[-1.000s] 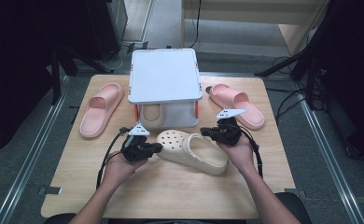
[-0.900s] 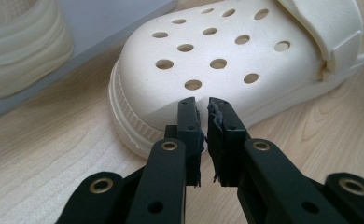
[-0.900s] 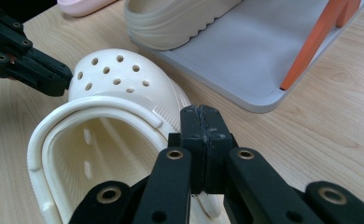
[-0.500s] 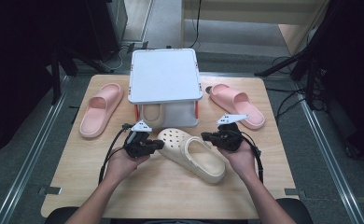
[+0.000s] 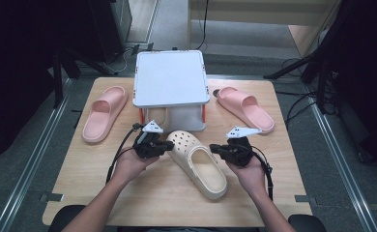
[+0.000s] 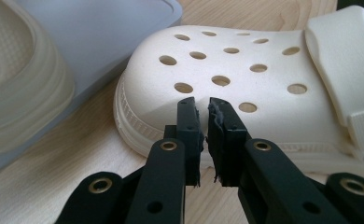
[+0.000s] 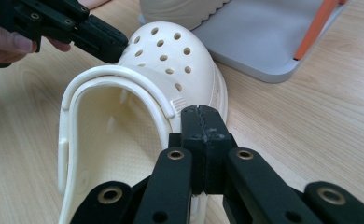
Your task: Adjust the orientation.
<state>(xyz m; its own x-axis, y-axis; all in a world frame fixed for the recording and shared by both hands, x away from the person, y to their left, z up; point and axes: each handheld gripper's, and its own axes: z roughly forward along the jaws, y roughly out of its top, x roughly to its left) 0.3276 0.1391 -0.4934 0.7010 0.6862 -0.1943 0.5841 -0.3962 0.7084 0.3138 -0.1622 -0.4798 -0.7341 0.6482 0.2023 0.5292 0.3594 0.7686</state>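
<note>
A cream clog [image 5: 198, 162] with holes in its toe lies slantwise in the middle of the wooden table [image 5: 283, 145], toe toward the white stand. My left gripper [image 5: 169, 144] rests its tips against the left side of the toe [image 6: 245, 65]. Its jaws [image 6: 201, 105] are nearly together, with only a thin slit and nothing between them. My right gripper [image 5: 214, 148] is shut, pads pressed together [image 7: 201, 112]. It sits at the clog's right side by the strap [image 7: 171, 51]. The left gripper [image 7: 110, 46] also appears there at the toe.
A white raised stand [image 5: 169, 79] with orange posts sits behind the clog, and a second cream clog [image 6: 17, 79] lies under it. One pink slipper [image 5: 104, 113] lies at the left and another [image 5: 244, 108] at the right.
The clog has turned from lying crosswise to slanting, its heel swung toward the near edge. My right gripper moved toward the near edge beside it. The left gripper stayed at the toe.
</note>
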